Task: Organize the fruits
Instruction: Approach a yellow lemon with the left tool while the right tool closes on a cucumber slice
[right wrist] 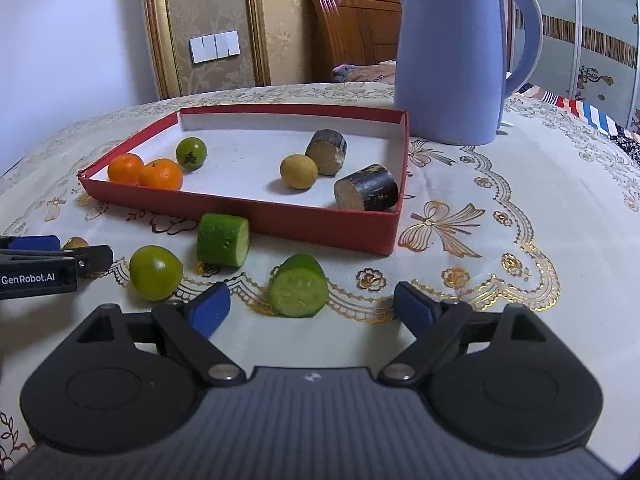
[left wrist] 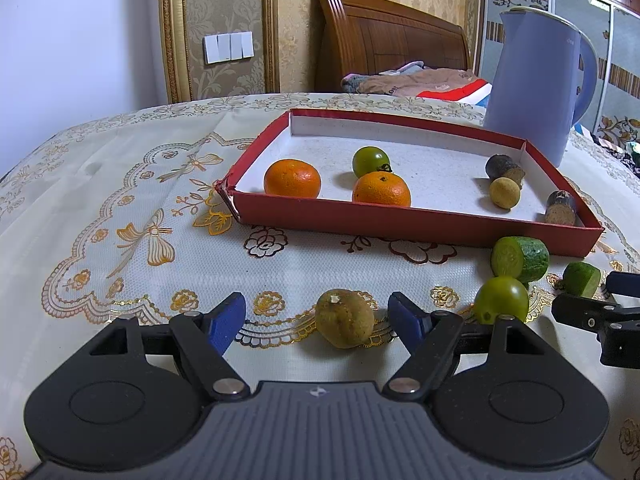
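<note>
Left gripper [left wrist: 316, 318]: spread around brown fruit [left wrist: 345, 319], not pinching; may roll off.
Right gripper [right wrist: 312, 306]: spread around cucumber piece [right wrist: 298, 286]; may slip.

Lace-patterned tablecloth [left wrist: 120, 208], glossy plastic kettle [right wrist: 448, 60]

Left tongs [left wrist: 316, 318]: black linkage arms carrying blue fingertip pads [left wrist: 224, 322], angled downward toward the desk. Jaws stand wide apart; neither pad presses on anything. Seen from the right wrist view, the left tongs [right wrist: 48, 254] enter from the left edge, low over the desk.

Right tongs [right wrist: 312, 308]: same black-and-blue construction, same downward tilt. Jaws spread wide, pads free of contact. From the left wrist view, the right tongs [left wrist: 600, 304] show at the right edge.
</note>
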`<state>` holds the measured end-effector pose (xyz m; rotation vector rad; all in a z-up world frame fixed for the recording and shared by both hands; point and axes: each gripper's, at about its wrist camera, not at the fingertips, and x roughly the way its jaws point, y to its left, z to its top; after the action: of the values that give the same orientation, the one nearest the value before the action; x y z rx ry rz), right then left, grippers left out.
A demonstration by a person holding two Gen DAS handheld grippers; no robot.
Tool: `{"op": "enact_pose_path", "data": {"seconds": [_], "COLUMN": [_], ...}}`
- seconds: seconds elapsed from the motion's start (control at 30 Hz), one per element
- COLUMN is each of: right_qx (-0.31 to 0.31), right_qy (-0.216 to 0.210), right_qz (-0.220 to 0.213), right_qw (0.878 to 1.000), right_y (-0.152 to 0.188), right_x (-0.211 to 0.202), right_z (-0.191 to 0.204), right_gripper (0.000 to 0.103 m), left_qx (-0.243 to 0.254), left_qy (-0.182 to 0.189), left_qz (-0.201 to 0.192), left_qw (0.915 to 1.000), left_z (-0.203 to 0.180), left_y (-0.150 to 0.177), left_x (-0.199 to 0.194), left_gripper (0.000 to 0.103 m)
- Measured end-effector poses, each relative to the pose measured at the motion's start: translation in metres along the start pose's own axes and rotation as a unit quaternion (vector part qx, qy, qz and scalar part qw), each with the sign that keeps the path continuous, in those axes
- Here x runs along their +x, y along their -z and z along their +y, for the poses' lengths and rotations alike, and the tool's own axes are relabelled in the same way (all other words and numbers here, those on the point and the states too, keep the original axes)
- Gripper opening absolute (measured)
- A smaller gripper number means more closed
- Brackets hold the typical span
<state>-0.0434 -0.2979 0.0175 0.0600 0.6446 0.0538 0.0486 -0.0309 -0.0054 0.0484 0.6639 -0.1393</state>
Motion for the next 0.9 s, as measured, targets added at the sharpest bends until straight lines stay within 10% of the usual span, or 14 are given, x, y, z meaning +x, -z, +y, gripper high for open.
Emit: {"op": "enact_pose_path", "data": {"seconds": [0.53,0.63,0.9], "right_qx": [-0.025,-0.029,-0.034], "right_qy": [0.019,0.018,0.019], "right_qz": [-0.006,-0.01,-0.011], "right_qw": [0.999,0.999,0.999], "right_y": [-0.003,-0.002,-0.002], "right_x": [0.003,0.001,0.002], "right_z": [0.009,0.011,0.013], "right_gripper": [0.058,0.04,0.039], "left_qx": [-0.002,-0.002,-0.002], "left_qy": [-0.001,-0.001,-0.001], "left_qz": [-0.001,-0.002,-0.002], "left_qw": [1.0,1.0,1.0], "left_z": [0.0,0.0,0.0], "left_y": [0.001,0.001,0.001], "left_x": [-0.001,-0.001,-0.001], "left_gripper": [0.078,0.078,0.078]}}
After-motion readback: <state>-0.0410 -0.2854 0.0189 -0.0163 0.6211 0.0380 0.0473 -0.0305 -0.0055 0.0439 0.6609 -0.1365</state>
